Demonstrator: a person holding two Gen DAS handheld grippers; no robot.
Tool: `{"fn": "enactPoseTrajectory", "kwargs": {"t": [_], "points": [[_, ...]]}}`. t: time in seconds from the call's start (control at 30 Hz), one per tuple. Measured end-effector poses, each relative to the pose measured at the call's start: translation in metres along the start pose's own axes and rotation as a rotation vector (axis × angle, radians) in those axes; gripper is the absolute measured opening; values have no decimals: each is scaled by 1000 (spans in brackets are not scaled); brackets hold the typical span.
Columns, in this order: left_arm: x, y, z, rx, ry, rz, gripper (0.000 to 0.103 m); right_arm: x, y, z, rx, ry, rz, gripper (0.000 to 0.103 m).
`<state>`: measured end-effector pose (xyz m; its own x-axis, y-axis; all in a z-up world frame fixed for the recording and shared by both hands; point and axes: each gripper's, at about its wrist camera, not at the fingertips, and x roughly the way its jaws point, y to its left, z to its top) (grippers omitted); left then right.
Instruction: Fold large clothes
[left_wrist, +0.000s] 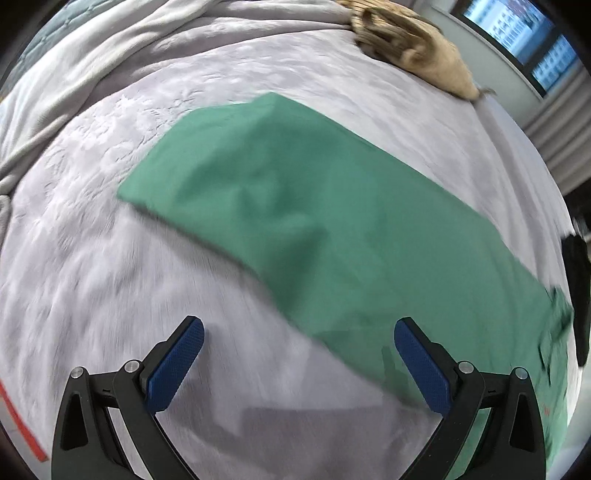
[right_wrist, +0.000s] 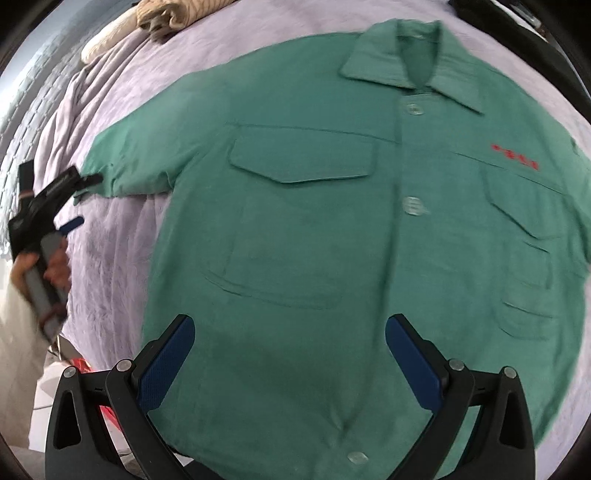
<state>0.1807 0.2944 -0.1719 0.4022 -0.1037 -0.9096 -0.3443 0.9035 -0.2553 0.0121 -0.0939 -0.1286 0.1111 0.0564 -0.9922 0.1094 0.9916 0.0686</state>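
Green button-front cotton shirt (right_wrist: 314, 240) is laid flat on lilac bedspread (left_wrist: 110, 258), collar pointing away; left gripper (left_wrist: 299, 350) and right gripper (right_wrist: 290, 347) fingers are held apart, empty.

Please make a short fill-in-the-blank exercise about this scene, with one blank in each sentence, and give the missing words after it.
1. The shirt spread on the bed is ____ in colour.
2. The small text on the shirt's chest is ____.
3. The right gripper hangs over the shirt with its jaws ____.
4. The pads of the left gripper are ____.

Missing words: green; red; open; blue
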Motion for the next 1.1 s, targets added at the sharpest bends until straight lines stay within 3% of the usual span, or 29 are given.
{"fn": "enactPoseTrajectory", "kwargs": {"t": [0.13,0.2,0.3,0.37,0.4,0.5,0.7,0.9,1.03,1.1], "points": [[14,23,24,-59,-66,14,103,13,11,6,-21,0,5,103],[14,36,31,-97,-99,24,91,16,15,7,-30,-1,9,103],[17,50,36,-151,-89,-3,55,20,19,10,-34,7,12,103],[24,59,42,-155,-70,-71,9,23,23,12,-36,14,17,103],[23,60,44,-157,-69,-101,3,24,24,12,-37,15,19,103],[9,53,51,-145,-116,-126,3,23,25,13,-35,-2,17,103],[-59,-15,55,86,-272,-169,3,10,8,12,7,-64,23,103],[-121,-145,25,354,-354,-316,3,-16,-33,5,85,-148,35,103],[-134,-251,-31,547,-327,-440,3,-42,-78,-5,161,-218,33,103],[-127,-300,-67,646,-300,-452,3,-54,-102,-12,202,-255,24,103]]}}
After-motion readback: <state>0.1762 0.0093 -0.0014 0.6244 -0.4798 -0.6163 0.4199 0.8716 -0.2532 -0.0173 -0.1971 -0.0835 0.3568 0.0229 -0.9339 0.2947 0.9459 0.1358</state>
